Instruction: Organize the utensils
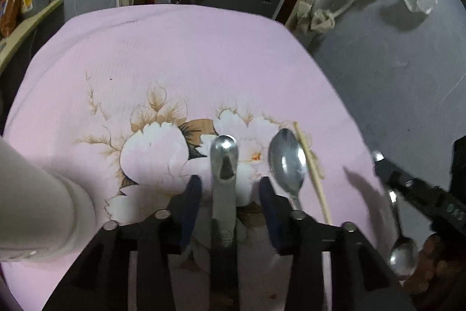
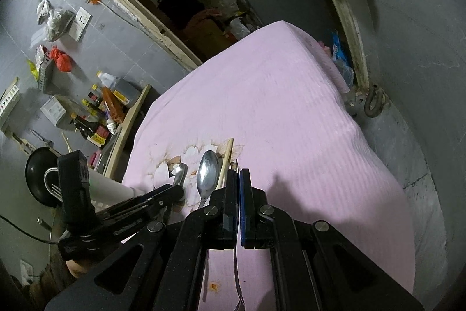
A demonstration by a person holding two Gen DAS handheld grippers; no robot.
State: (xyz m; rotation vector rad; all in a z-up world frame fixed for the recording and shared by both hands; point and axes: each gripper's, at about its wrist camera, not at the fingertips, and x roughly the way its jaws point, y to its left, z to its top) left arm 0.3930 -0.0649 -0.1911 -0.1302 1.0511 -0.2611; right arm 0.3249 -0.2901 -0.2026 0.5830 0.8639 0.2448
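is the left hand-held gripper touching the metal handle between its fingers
Apart. The left wrist view shows pink cloth on both sides of the metal handle, between it and the left hand-held gripper fingers.

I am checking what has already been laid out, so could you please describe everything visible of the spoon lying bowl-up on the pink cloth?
The spoon is shiny, silver-coloured metal, an oval bowl narrowing into a slim handle. It lies flat on the pink floral cloth, hollow side up, bowl pointing away from the camera. Its handle runs back under the right-hand finger of the left gripper, so its end is hidden. A pale wooden chopstick lies close alongside; whether they touch is unclear.
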